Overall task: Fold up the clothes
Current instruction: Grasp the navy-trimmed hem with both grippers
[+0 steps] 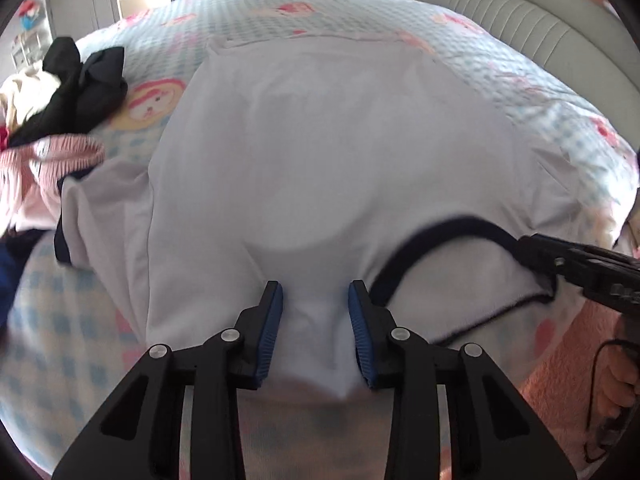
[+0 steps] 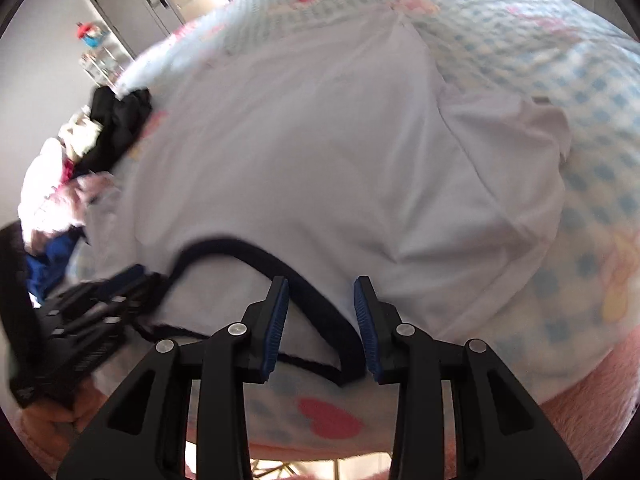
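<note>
**White T-shirt spread on the bed, both tongs at its neck end**

A white T-shirt with a dark navy neckband [image 1: 320, 140] lies spread flat on a bed covered by a pale blue checked quilt with pink cartoon prints [image 1: 520, 80]. Its collar end is nearest the cameras and its hem lies toward the far side of the bed.

The left tongs [image 1: 316, 300] stand apart, their blue ribbed pads either side of a raised fold of white cloth at the shoulder, just beside the neckband [image 1: 400, 264]. Whether the pads touch the cloth cannot be told.

The right tongs [image 2: 321, 294] are also apart, straddling the navy neckband [image 2: 320, 312] near the collar's edge; the band runs between the two fingers without being pinched.

One short sleeve [image 2: 516, 132] lies folded out on the quilt to the right. At the bed's left edge sits a heap of other clothes [image 1: 68, 92]: black, cream and pink-striped pieces.
</note>
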The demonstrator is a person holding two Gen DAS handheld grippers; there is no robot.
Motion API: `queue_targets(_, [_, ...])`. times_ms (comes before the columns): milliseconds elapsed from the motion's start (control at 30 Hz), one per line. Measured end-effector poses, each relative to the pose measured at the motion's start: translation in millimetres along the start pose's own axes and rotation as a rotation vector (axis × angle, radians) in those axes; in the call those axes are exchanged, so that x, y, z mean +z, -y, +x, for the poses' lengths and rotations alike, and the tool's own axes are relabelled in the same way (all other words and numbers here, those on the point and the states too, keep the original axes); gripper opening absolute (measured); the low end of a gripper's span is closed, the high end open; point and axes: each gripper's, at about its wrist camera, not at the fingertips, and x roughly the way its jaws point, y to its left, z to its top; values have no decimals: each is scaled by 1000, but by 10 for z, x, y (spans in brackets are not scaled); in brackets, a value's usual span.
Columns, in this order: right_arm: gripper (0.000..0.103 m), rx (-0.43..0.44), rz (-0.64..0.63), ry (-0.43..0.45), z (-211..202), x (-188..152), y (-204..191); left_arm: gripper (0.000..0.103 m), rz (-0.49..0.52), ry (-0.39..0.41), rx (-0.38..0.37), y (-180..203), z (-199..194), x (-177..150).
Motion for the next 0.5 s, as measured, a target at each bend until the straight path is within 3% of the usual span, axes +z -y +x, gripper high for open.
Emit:
queue_targets(67, [34, -8, -7, -6, -29, -45, -3, 34, -31, -22, -35, -118, -57, -113])
queue_targets(233, [34, -25, -25, -17, -110, -148, -8, 33, 13, -68, -97, -122, -148, -242])
queue_targets(400, [34, 23, 28, 21, -258, -53, 152, 35, 31, -82, -116, -58, -136, -265])
queue_targets(500, [34, 7, 59, -47, -156, -117, 267, 35, 42, -91, -128, -20, -129, -280])
